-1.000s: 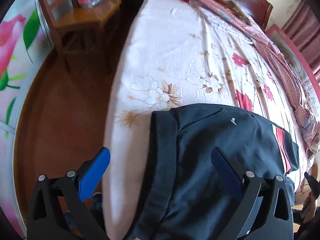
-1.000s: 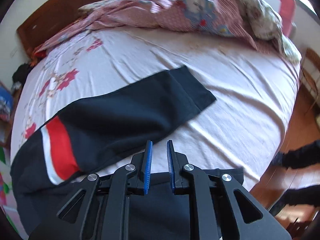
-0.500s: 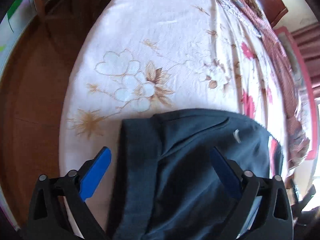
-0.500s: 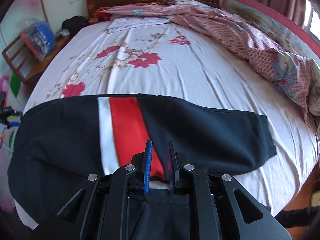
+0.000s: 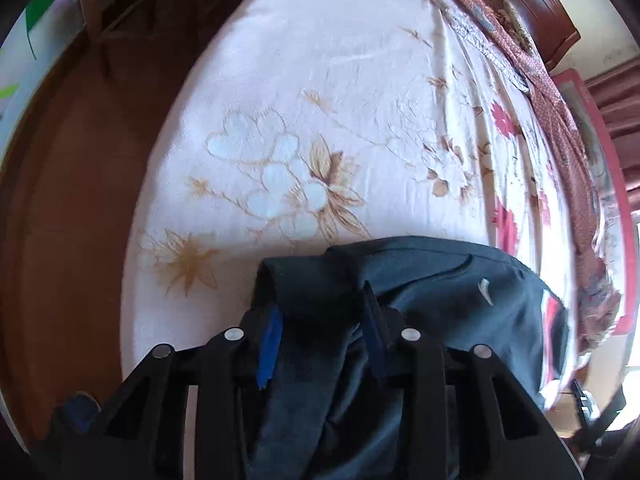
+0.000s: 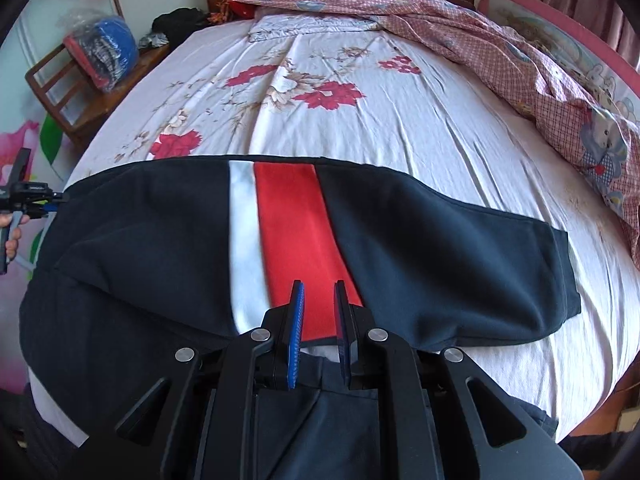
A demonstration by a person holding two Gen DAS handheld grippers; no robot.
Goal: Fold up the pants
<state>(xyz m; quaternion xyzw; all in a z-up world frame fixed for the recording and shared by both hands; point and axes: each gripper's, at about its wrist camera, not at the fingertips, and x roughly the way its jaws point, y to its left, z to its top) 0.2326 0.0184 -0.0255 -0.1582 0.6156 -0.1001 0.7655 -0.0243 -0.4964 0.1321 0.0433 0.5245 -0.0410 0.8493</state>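
The soft, limp dark navy fleece pants (image 6: 420,248) lie across the flowered bed sheet (image 6: 400,128), their bunched waistband clamped in the just-closing left tongs (image 5: 320,320) and a fold pinched by the right tongs (image 6: 319,312), best gripped at thick hems.

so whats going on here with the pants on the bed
A person is folding dark pants with a red and white stripe, laid across a floral bedsheet, using a handheld gripper in each hand. The left gripper has just been closing over the bunched waistband end, with fabric between its jaws. The right gripper is shut on the near edge by the stripe. The upper leg lies flat.
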